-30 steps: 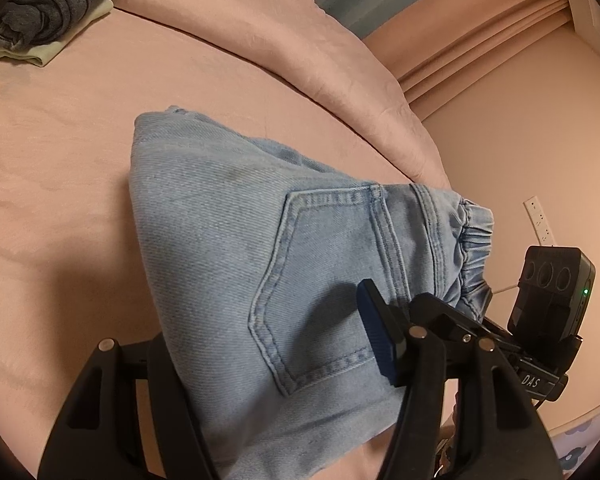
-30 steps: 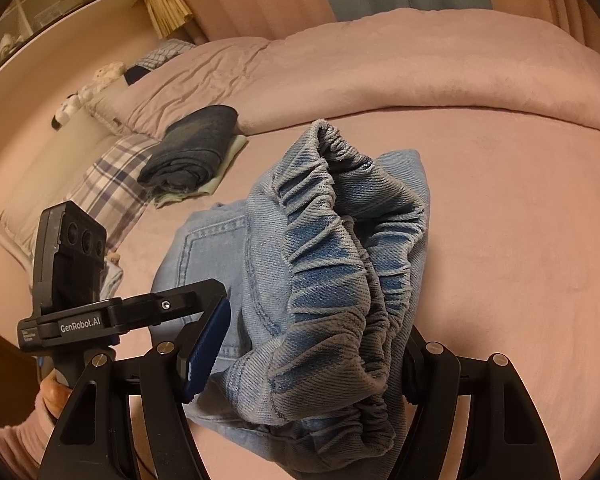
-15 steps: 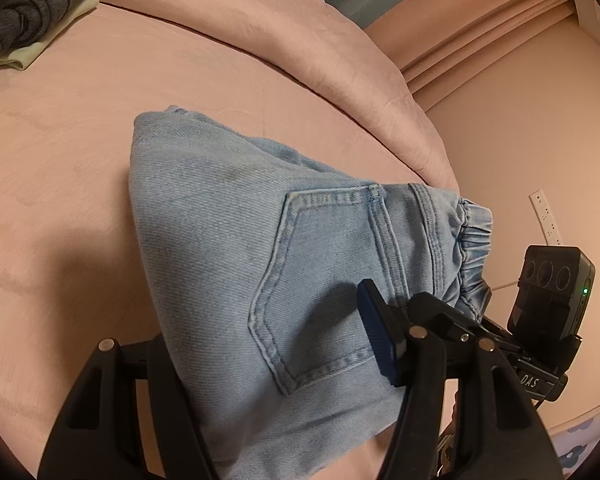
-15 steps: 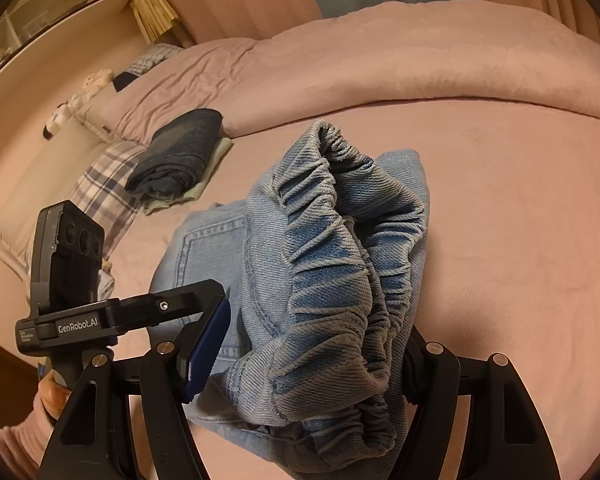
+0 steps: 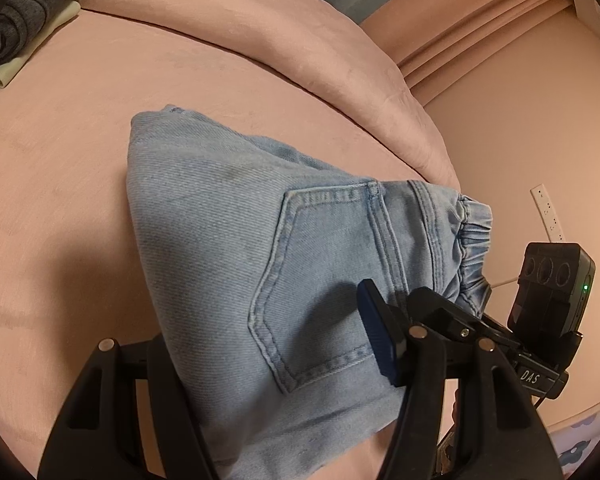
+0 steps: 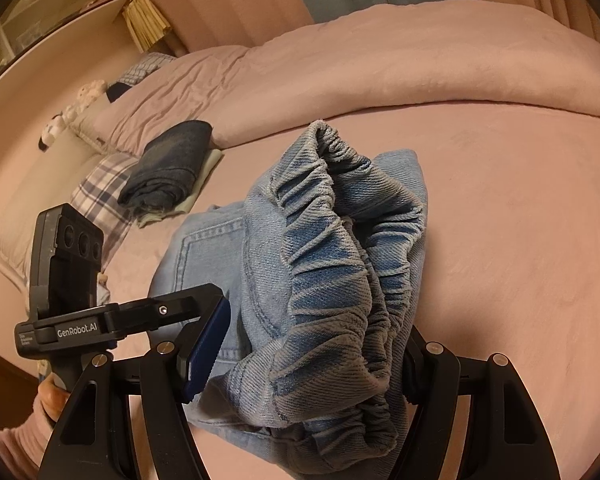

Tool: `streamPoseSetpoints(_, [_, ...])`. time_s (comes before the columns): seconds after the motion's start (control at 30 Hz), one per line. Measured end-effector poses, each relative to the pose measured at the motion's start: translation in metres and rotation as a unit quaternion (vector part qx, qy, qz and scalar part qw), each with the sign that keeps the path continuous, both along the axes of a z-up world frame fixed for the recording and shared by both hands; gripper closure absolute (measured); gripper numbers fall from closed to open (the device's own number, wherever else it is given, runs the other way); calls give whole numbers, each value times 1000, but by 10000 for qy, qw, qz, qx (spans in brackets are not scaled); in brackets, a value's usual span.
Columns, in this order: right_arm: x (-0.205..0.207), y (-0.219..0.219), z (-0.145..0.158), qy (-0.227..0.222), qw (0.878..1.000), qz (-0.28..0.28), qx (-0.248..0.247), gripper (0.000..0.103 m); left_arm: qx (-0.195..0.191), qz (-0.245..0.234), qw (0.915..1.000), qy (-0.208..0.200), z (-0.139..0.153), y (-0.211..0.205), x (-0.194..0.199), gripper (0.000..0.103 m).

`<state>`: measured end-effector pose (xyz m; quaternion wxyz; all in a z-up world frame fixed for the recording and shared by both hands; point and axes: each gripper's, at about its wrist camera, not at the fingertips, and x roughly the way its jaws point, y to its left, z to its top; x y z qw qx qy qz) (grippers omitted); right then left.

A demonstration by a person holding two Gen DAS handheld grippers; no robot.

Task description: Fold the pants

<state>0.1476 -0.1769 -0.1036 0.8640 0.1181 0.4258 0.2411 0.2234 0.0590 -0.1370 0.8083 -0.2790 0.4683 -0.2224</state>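
Two fisheye cameras, one on each handheld gripper, look forward and steeply down along their own black fingers at a pink bed; the left wrist view sits close over the back-pocket side of light-blue jeans, facing the bed's rolled duvet and a wall beyond; the right wrist view hangs just over the gathered waistband, facing the pillows; both share the jeans, a dark folded garment and each other's gripper at frame edge.
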Motion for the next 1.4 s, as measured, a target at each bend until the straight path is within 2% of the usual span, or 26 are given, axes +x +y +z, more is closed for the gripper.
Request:
streamPoseSetpoints(0.53, [11,-5,-1,-41,10000,-75,41,29,54,-45,10000,-22,0,0,1,41])
streamPoseSetpoints(1.4, [31,1,-14,24,9999,-108,33,29,133,22,9998,162,6,9,0,41])
